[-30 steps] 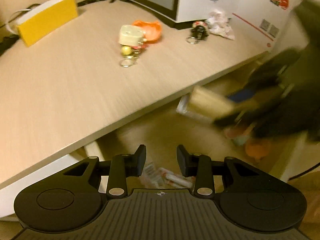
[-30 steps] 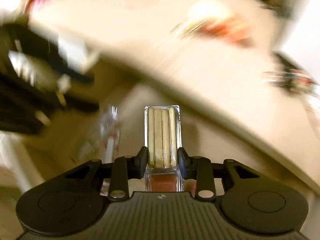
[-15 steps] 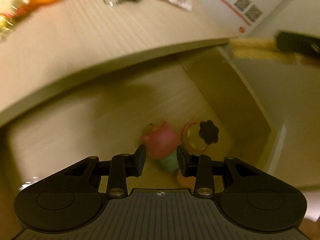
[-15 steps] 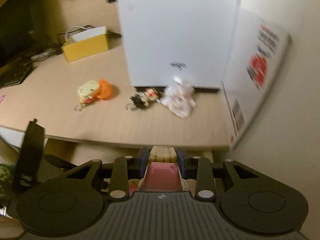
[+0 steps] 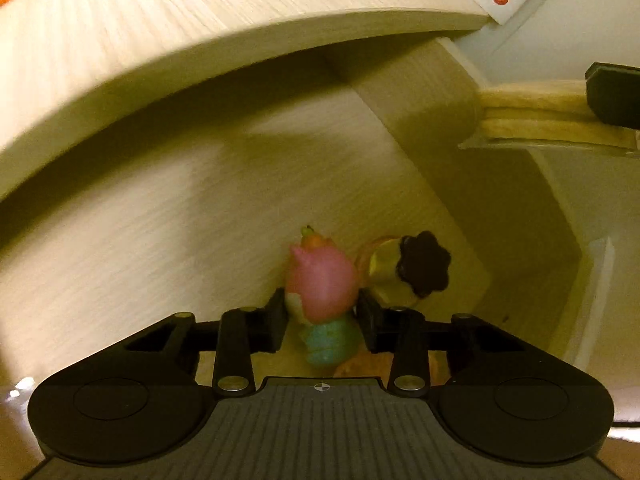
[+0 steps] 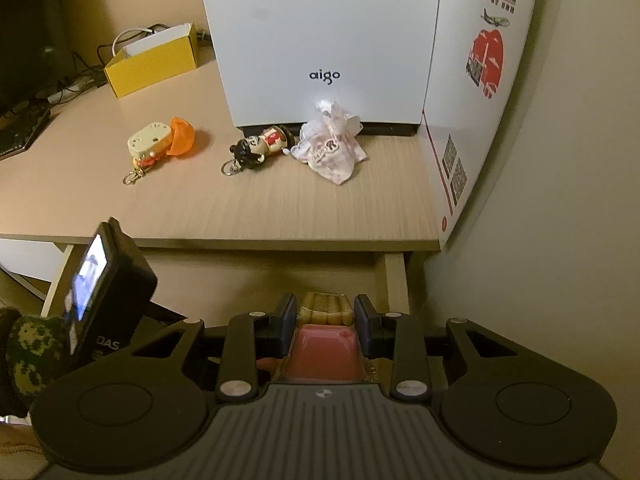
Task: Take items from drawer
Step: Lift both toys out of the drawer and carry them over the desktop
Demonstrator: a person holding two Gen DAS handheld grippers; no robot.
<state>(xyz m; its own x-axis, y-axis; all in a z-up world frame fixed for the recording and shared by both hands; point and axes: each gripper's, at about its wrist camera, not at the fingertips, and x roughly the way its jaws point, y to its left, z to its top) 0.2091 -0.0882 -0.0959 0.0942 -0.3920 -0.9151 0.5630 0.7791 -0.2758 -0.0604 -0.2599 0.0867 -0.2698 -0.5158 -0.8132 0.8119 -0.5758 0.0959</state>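
In the left wrist view I look down into the open wooden drawer [image 5: 160, 240]. A pink and teal toy figure [image 5: 324, 280] lies at its right end, beside a yellow toy with a black flower [image 5: 404, 272]. My left gripper [image 5: 322, 320] straddles the pink toy; its jaws are opening and the pads do not visibly press on it. My right gripper [image 6: 325, 316] is shut on a clear packet of beige biscuit sticks [image 6: 326, 308] with a pink end, held in front of the desk edge. That packet [image 5: 536, 112] also shows at the upper right of the left wrist view.
On the desk [image 6: 280, 208] lie a cream and orange keychain [image 6: 160, 142], a black and red figure keychain [image 6: 260, 146] and a pink-white wrapper [image 6: 330, 148]. Behind them stand a white box [image 6: 320, 40] and a yellow box [image 6: 152, 60]. A camouflage-gloved hand [image 6: 28, 344] is at lower left.
The left gripper dropped from over the desk into the drawer and closed in on the pink toy. The right gripper carried the packet up out of the drawer and turned toward the desk.
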